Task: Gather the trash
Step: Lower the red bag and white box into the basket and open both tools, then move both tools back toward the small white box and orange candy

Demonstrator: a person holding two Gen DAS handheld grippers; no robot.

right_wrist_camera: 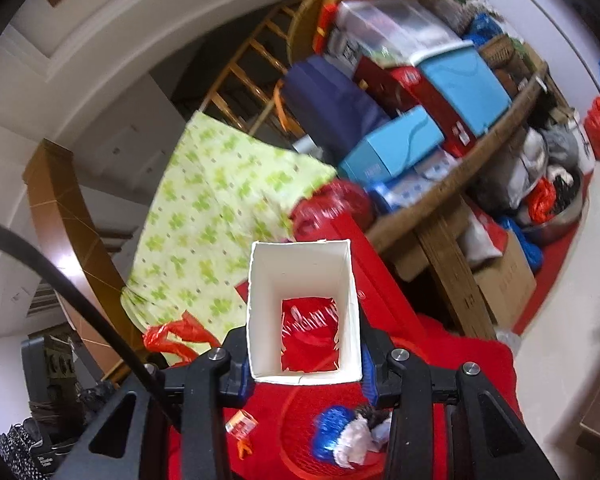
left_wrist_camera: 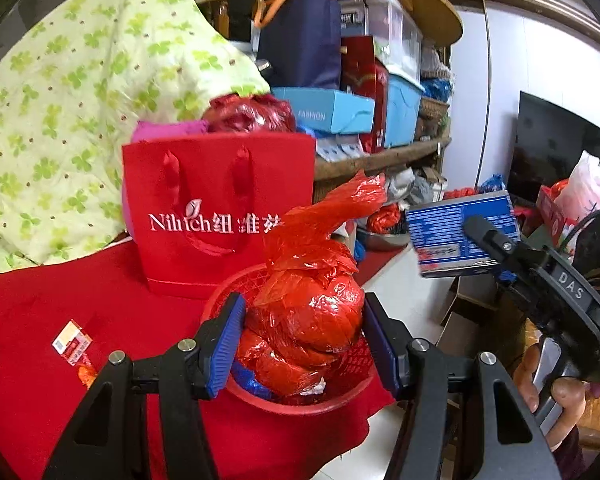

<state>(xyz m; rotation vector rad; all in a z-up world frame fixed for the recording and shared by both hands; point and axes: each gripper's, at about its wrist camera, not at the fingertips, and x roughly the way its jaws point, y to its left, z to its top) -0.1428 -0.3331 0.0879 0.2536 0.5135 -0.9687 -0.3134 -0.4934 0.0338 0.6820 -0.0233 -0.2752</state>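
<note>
Left tongs (left_wrist_camera: 302,344) sit low over the red basket (left_wrist_camera: 236,292), blue pads either side of the knotted red plastic bag (left_wrist_camera: 308,312). Pad contact on the bag is hard to judge from the left wrist view, so we cannot tell whether they grip it or just bracket it. The bag's twisted tail sticks up past the basket rim.

Right tongs (right_wrist_camera: 303,376) are held higher, clamped on an open-ended white carton (right_wrist_camera: 304,312); we look straight through it to red beyond. From the left wrist view the same carton shows as a blue-printed box (left_wrist_camera: 460,236) off to the right, above the floor, well apart from the basket.

Basket stands on the red-covered counter (left_wrist_camera: 40,320), just in front of the red gift bag (left_wrist_camera: 220,208). A small cigarette pack (left_wrist_camera: 72,342) lies on the counter left of the basket.

Basket bottom is mostly hidden by the bag; blue foil and white scraps (right_wrist_camera: 340,432) show in the right wrist view, blurred. Background shelf clutter is motion-smeared there.
</note>
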